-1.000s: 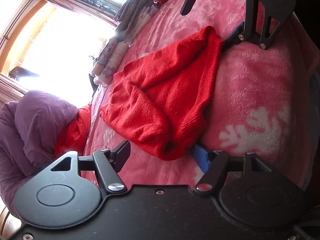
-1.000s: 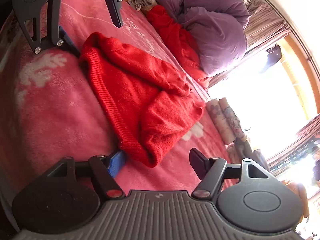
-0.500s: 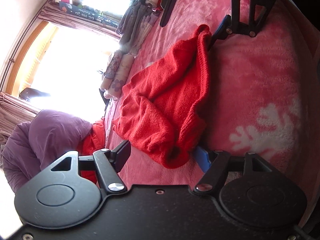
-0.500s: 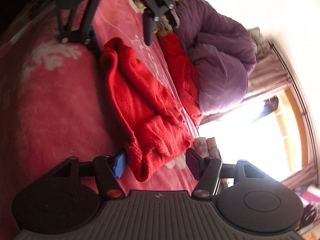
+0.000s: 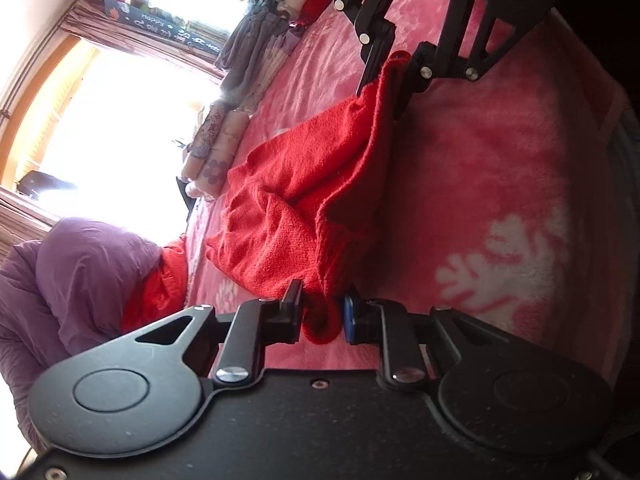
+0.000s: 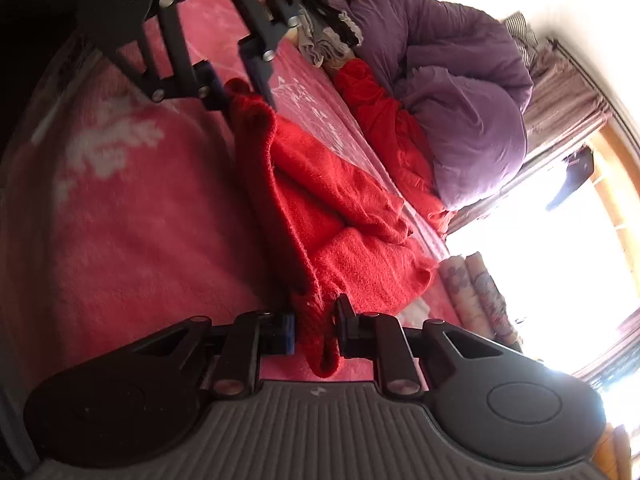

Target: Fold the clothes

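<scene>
Left wrist: left claw (image 5: 322, 316) and right claw (image 6: 314, 330) each pinch one end of sweater (image 5: 304, 200) edge, lifted off bed (image 5: 500, 160); body rumpled, folding unfinished.

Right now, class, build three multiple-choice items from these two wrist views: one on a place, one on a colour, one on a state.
1. Where does the red sweater lie?
A. on a wooden floor
B. on the pink blanket
C. in a basket

2. What colour is the bundled quilt?
A. purple
B. green
C. white

3. How are the left gripper and right gripper?
A. both open
B. one open
C. each shut on the sweater

Answers: B, pink fleece surrounds it; A, it shows purple in both views; C, knit is pinched between each pair of fingers.
</scene>
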The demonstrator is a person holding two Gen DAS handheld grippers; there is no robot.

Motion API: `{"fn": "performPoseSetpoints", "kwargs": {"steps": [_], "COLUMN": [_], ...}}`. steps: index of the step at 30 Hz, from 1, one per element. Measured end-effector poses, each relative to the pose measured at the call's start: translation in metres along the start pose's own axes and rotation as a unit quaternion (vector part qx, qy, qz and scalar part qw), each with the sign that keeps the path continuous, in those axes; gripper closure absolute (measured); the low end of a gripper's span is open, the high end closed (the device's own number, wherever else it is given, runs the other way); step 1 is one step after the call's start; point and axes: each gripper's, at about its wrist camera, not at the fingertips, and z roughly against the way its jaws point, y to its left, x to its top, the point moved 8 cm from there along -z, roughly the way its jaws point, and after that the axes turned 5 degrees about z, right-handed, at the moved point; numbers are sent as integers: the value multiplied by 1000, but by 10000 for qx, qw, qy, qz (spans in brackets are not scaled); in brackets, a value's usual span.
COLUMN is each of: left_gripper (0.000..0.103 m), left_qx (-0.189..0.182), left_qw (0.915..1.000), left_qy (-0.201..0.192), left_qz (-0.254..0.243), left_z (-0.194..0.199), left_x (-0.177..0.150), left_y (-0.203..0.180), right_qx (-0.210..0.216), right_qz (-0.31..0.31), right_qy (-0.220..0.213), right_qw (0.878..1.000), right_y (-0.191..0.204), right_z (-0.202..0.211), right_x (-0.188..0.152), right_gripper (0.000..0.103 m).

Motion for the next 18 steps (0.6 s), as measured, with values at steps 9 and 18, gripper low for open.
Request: {"fn": "performPoseSetpoints", "kwargs": {"steps": [9, 18], "left_gripper": [84, 84], "left_qx": [-244, -1133], "left_qw": [9838, 9090], "left_qy": [-567, -952], "left_qz": [1686, 3897], "left_z": [28, -34], "left_x": [13, 13], "left_y": [72, 141], "right_qx": [-361, -38], "right_qz": [-587, -2901], "right_qy": [-541, -890], "right_qw": [9962, 9529], "right_y": [-35, -102], "right_z": [50, -1], "right_x": [16, 6], "right_gripper": [81, 68]}}
